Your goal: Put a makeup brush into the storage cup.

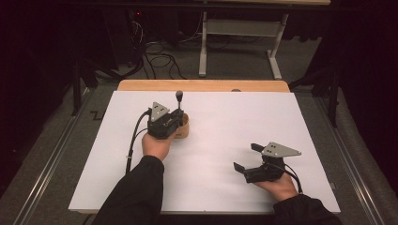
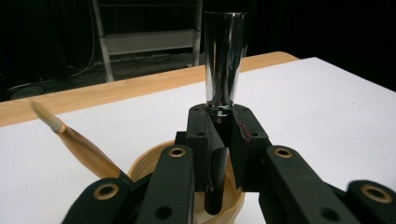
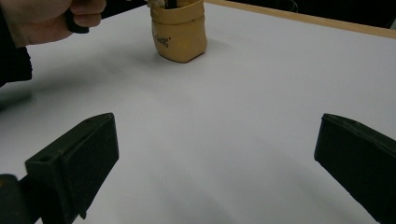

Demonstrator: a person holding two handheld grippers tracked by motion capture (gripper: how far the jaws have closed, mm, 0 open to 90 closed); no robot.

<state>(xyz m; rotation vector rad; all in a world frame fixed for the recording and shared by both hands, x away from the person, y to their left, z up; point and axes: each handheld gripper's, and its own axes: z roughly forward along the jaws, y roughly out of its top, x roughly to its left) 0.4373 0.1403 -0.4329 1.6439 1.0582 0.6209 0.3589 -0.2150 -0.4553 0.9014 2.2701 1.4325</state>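
High view: the left hand-held gripper (image 1: 179, 118) stands over a small tan soft-sided cup (image 1: 183, 127) near the far left part of the white counter (image 1: 225, 140); the right hand-held gripper (image 1: 245, 157) rests well apart, nearer the person.
Held thing: a slim brush with a black lower shaft and a shiny chrome tapered handle (image 2: 224, 60), clamped in the left hand-held gripper (image 2: 223, 135), whose jaws are drawn in narrow on the shaft just below the chrome part.
Long axis: the brush stands nearly upright, its chrome end rising above the jaws and its black end dropping between them into the cup (image 2: 233, 200) directly beneath.
Key relation: cup mouth straight under the left jaws, so I judge the coming move to be a plain up-or-down travel along the brush's own axis.
Neighbour in the cup: a second brush with a pale wooden handle (image 2: 74, 140) leans out to the left of the jaws, apart from them; a tilt that way could knock it.
Nearer hand: the left, already on the brush.
Left arm pose: dark sleeve reaching forward, hand (image 1: 157, 144) behind the gripper body, jaws pointing away and slightly down.
Right hand-held gripper: jaws spread wide with nothing between them (image 3: 215, 158), low over bare counter, aimed toward the cup (image 3: 180, 32) far ahead.
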